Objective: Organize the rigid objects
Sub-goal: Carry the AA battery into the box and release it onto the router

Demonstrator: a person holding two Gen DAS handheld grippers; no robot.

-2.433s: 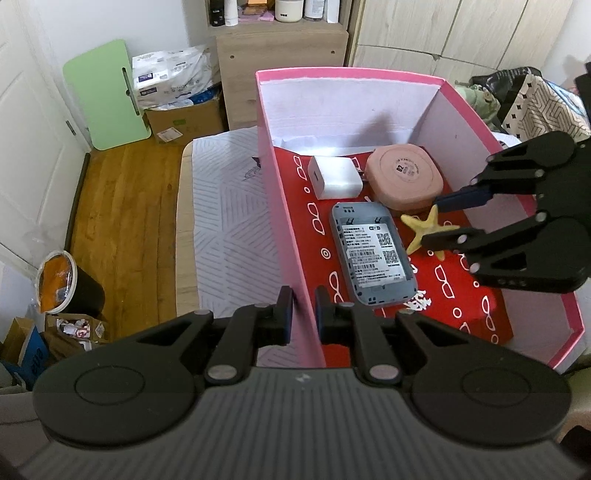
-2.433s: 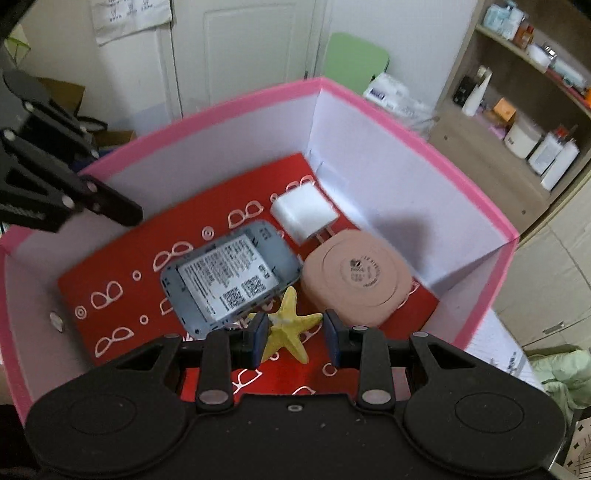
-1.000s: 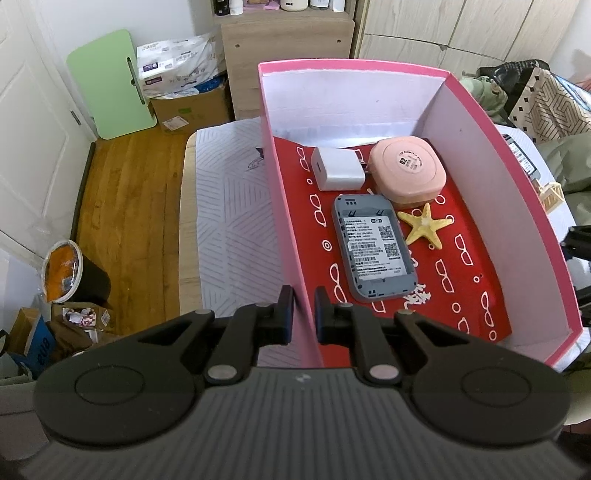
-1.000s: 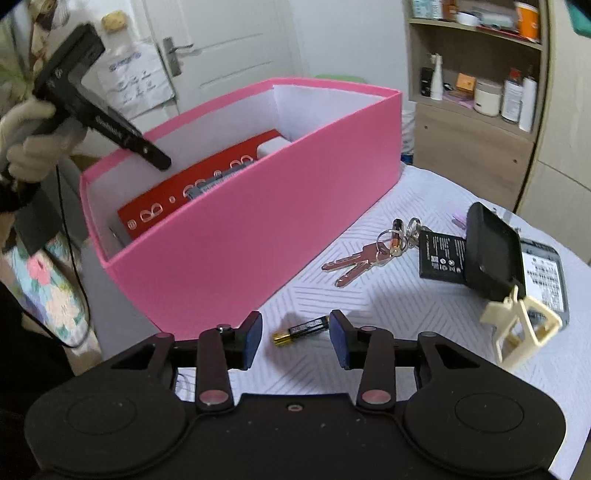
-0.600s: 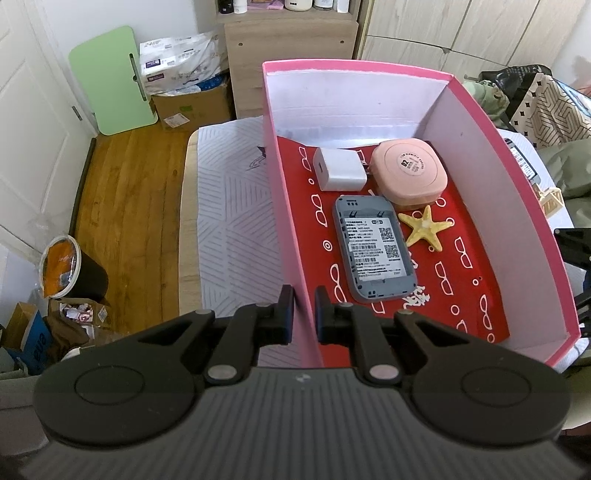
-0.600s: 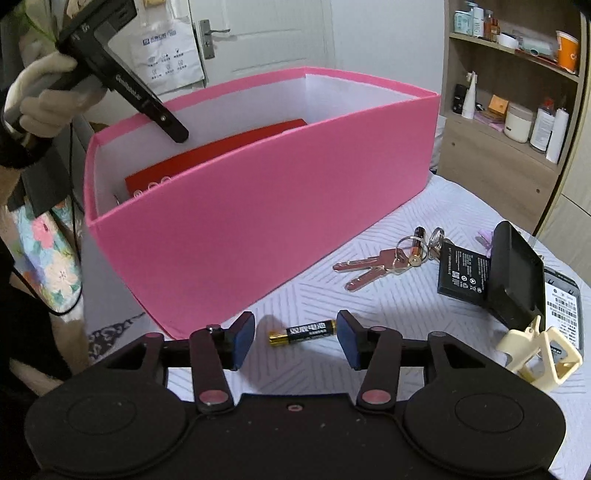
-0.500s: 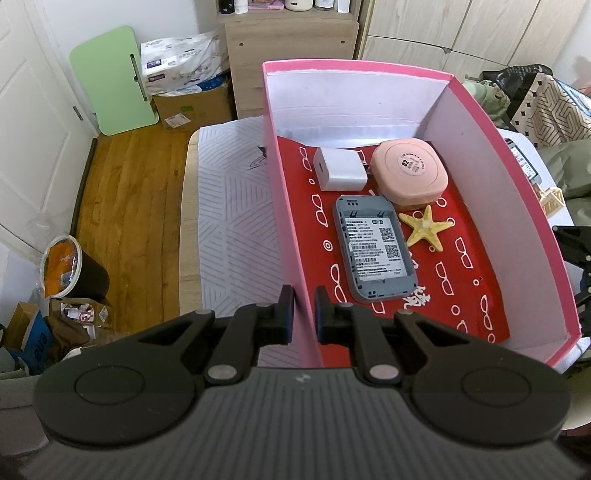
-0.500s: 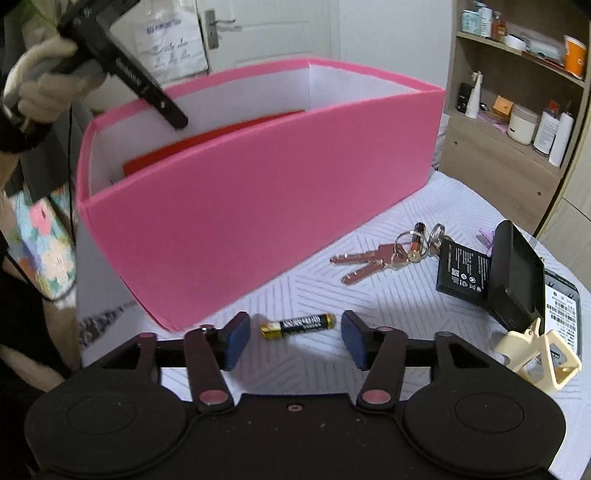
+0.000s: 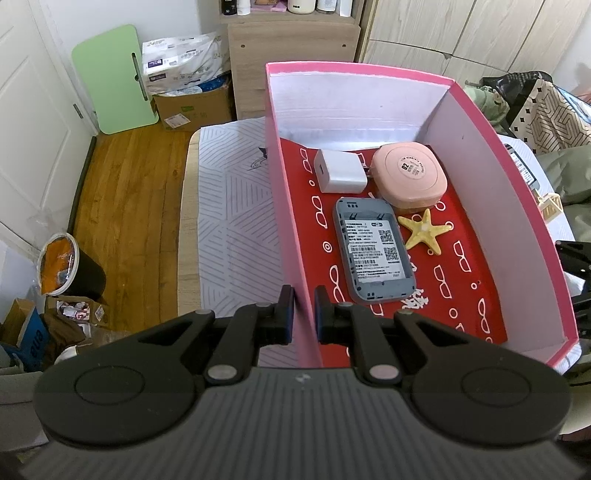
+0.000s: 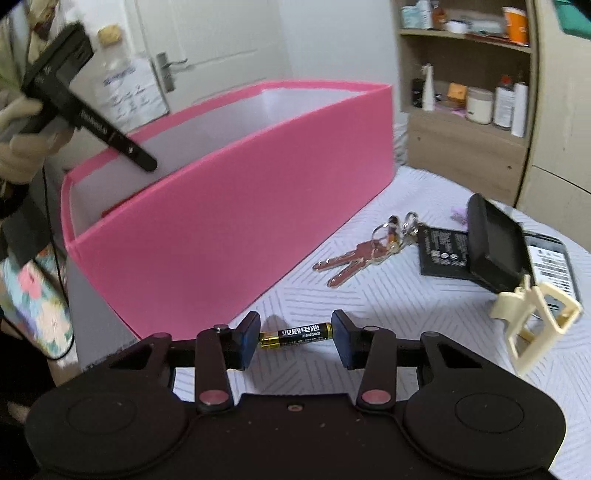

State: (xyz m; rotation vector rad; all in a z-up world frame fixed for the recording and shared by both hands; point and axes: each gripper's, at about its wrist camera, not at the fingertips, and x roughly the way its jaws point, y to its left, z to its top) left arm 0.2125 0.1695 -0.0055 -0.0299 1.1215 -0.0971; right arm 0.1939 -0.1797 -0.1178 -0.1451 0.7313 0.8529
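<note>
home bedroom | wardrobe doors (image 9: 461, 33), shelf (image 10: 465, 74) of toiletries (wood floor (image 9: 129, 192))

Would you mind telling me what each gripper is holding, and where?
The left gripper clamps the pink box's side wall. The right gripper, jaws closing, brackets the battery lengthwise without gripping it yet.
</note>
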